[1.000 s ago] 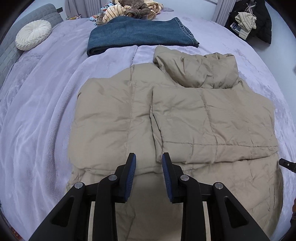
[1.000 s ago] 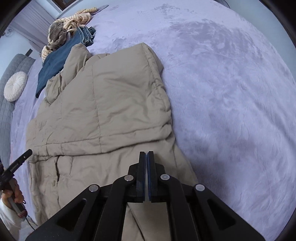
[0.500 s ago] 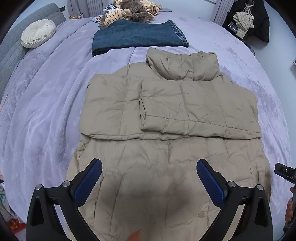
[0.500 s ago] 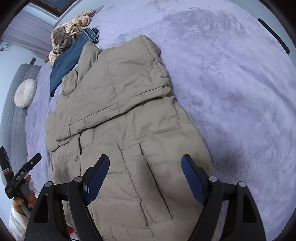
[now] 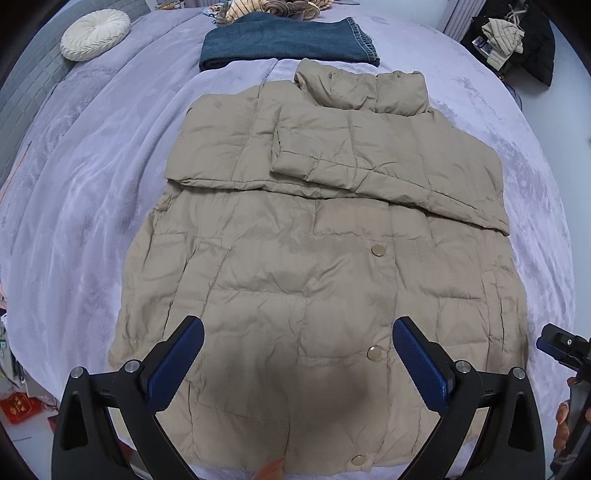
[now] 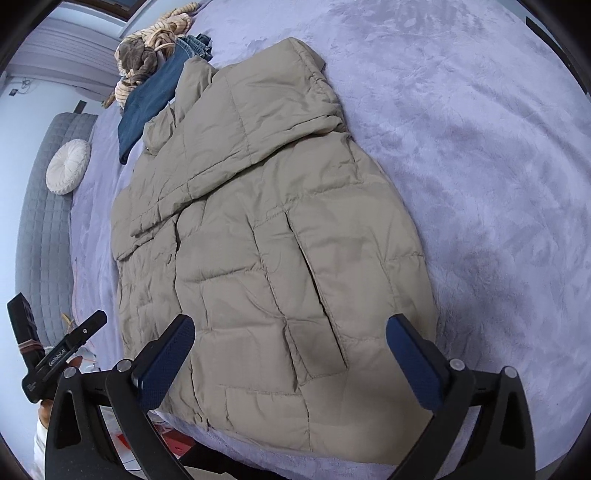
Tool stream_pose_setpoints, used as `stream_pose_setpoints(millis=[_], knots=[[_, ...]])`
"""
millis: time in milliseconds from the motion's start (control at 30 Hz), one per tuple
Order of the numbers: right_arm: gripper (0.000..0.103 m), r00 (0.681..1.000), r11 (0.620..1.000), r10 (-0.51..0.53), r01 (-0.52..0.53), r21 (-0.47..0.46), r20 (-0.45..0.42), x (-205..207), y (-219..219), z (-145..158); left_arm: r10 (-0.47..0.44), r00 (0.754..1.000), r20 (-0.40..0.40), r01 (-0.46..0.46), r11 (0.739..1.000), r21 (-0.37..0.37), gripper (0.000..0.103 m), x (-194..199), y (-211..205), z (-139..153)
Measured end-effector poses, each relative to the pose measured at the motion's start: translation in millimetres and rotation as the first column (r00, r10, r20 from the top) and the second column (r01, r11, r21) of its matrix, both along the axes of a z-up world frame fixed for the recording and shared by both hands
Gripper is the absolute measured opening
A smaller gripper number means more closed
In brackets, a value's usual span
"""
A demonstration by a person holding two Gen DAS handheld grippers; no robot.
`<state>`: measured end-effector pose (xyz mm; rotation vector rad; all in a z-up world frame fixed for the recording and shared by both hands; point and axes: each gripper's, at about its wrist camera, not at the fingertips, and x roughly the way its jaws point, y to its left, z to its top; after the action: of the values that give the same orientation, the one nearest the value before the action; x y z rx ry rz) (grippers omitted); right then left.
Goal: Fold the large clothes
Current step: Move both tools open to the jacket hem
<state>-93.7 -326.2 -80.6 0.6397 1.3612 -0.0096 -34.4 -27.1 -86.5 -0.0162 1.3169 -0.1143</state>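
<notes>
A beige puffer jacket (image 5: 325, 258) lies flat on the lavender bed, front up, with both sleeves folded across its chest and the collar at the far end. It also shows in the right wrist view (image 6: 280, 236). My left gripper (image 5: 295, 354) is open wide and empty, above the jacket's hem near the bed's front edge. My right gripper (image 6: 291, 354) is open wide and empty, above the hem's right part near a pocket slit. The right gripper's side shows at the edge of the left wrist view (image 5: 565, 343).
Folded blue jeans (image 5: 288, 40) lie beyond the collar, with a pile of striped clothes (image 5: 273, 7) behind. A round white cushion (image 5: 96, 33) sits at the far left by a grey headboard (image 6: 44, 206). Dark clothes (image 5: 517, 40) hang at the far right.
Both grippers have opened wide and pulled back toward the jacket's hem. A second ago the right one was shut and the left nearly closed, both over the folded sleeves.
</notes>
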Motion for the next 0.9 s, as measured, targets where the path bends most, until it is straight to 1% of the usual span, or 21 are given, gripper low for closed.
stream_pose_setpoints(millis=[300,533,600,733,800,900], knots=[[0.103,1.0,0.999,0.002,-0.001,0.043,-0.011,-13,16,-5,-0.018,1.0,-0.02,0.018,1.0,0.018,0.102,-24,7,-5],[0.103,0.999,0.999,-0.019,0.021,0.039,-0.039,-30,39,-16,-0.024,0.999,-0.042,0.024,1.0,0.009,0.102,-41,33,-24],[0.103,0.998,0.998,-0.035,0.038,0.041,-0.055,-38,44,-20,-0.033,0.997,-0.065,0.033,0.999,-0.013,0.102,-47,42,-32],[0.103,0.994,0.997,-0.074,0.077,0.031,-0.079,-59,53,-27,-0.034,0.996,-0.087,0.03,0.998,-0.046,0.102,-65,62,-43],[0.103,0.99,0.993,-0.11,0.113,0.034,-0.085,-70,53,-28,-0.021,0.995,-0.095,0.015,0.997,-0.071,0.102,-73,75,-47],[0.103,0.98,0.982,-0.176,0.18,0.048,-0.091,-88,49,-30,0.015,0.994,-0.111,-0.03,0.991,-0.133,0.102,-85,100,-53]])
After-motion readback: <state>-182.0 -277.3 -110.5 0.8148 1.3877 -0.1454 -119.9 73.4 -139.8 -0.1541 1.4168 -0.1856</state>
